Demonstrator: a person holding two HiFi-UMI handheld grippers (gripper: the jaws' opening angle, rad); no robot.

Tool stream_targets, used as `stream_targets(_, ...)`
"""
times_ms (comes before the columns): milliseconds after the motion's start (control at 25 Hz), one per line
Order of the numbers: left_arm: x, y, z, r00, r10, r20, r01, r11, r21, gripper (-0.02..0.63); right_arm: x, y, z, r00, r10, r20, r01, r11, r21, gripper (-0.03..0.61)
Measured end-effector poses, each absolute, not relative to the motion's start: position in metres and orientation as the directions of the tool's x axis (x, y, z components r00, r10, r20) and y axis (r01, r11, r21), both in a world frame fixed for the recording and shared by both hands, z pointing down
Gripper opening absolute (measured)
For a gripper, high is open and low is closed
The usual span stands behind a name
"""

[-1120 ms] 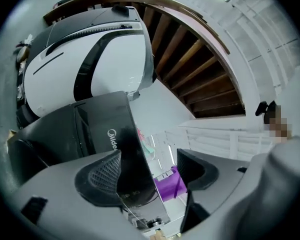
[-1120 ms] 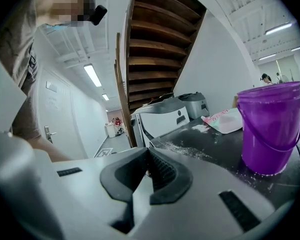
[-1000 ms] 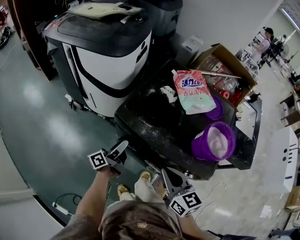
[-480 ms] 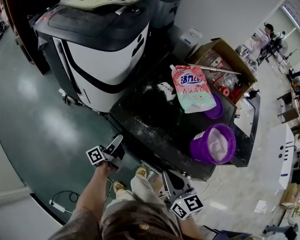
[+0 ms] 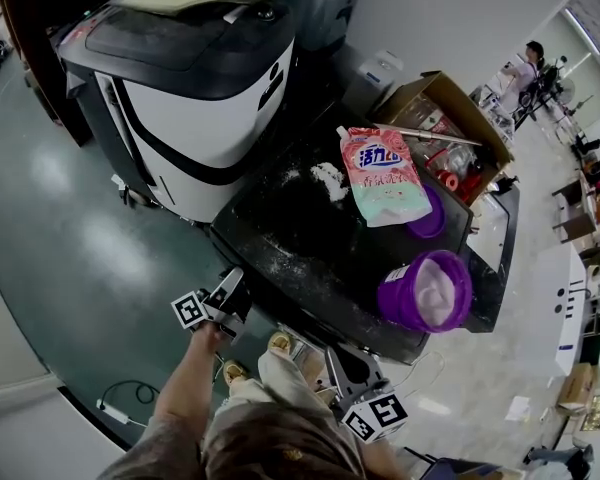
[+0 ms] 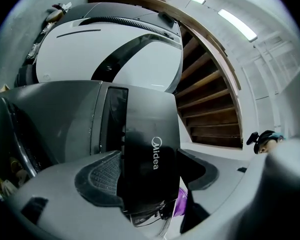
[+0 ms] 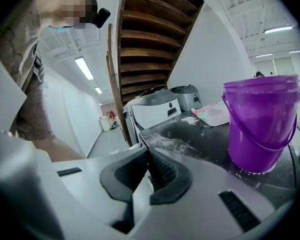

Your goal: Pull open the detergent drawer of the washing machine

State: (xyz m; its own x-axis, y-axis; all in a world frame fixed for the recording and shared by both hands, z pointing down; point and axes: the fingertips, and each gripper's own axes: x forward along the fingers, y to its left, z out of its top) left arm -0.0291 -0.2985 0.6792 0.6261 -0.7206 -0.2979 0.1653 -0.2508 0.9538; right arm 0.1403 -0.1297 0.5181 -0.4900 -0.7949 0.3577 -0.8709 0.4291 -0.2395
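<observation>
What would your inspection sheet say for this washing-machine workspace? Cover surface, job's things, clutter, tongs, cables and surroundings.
Surface: black washing machine top, dusted with white powder.
Job's things: black Midea-marked panel at the machine's near corner; the drawer cannot be told apart from it.
Clutter: detergent bag, purple bucket, cardboard box.
Tongs: left tongs shut on the black Midea-marked panel; right tongs shut, empty.
Cables: one cable on the floor.
Surroundings: second washing machine, wooden stairs, a person far off.
</observation>
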Motion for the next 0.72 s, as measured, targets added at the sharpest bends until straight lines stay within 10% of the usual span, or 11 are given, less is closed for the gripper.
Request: stream_targets(720,-0.0258,-0.3057,0.6771,0.601,-0.693,-0.398,0.272,-0.290,0.917,0.330,0.1429,-0.1223,0.5278,-0.478,-0.790,0.385,-0.878,0.417,-0.235,0.003)
